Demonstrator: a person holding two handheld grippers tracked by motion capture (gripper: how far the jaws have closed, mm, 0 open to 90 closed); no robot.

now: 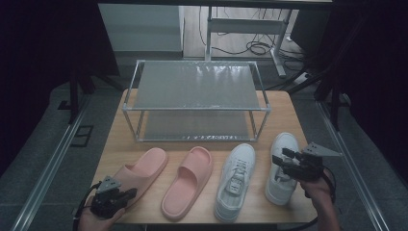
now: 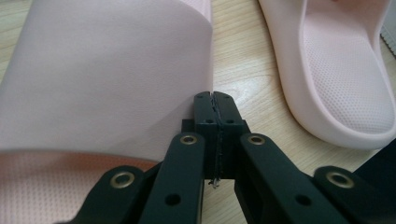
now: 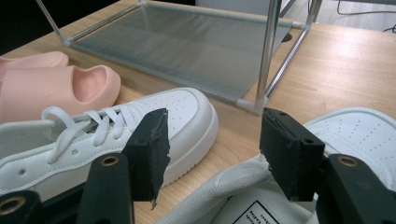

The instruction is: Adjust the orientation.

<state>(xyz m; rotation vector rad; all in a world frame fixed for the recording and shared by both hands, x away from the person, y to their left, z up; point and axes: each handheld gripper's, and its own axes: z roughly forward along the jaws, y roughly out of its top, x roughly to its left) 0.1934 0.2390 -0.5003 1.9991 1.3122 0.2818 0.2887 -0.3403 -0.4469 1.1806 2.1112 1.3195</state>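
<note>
Four shoes lie in a row on the desk (image 1: 120, 144) in front of a two-tier rack (image 1: 196, 101), and both hands are closing in on the outer ones, so the step in hand reads as the reach before a pick-up, likely toward the rack.

The left hand-held gripper (image 1: 117, 198) sits at the heel of the left slipper (image 1: 139, 173). In the left gripper view its jaws are pressed together with nothing between them, their tips just beside the edge of the slipper's strap (image 2: 107, 79). To take the slipper, it would have to spread first and then bite the strap or the sidewall.

The right hand-held gripper (image 1: 284, 161) hovers over the right sneaker (image 1: 281, 168). In the right gripper view its jaws stand spread, one on each side of the sneaker's collar (image 3: 229, 184), not pressing on it. Its next move is probably to sink a little and pinch the collar.

Between the two lie the second slipper (image 1: 188, 187) and the left sneaker (image 1: 235, 180), each near its mate, so a lift should go straight up to avoid nudging them. The rack's front posts (image 3: 270, 51) stand between the shoes and the lower shelf (image 1: 195, 126); the top shelf (image 1: 195, 86) is open from above.
</note>
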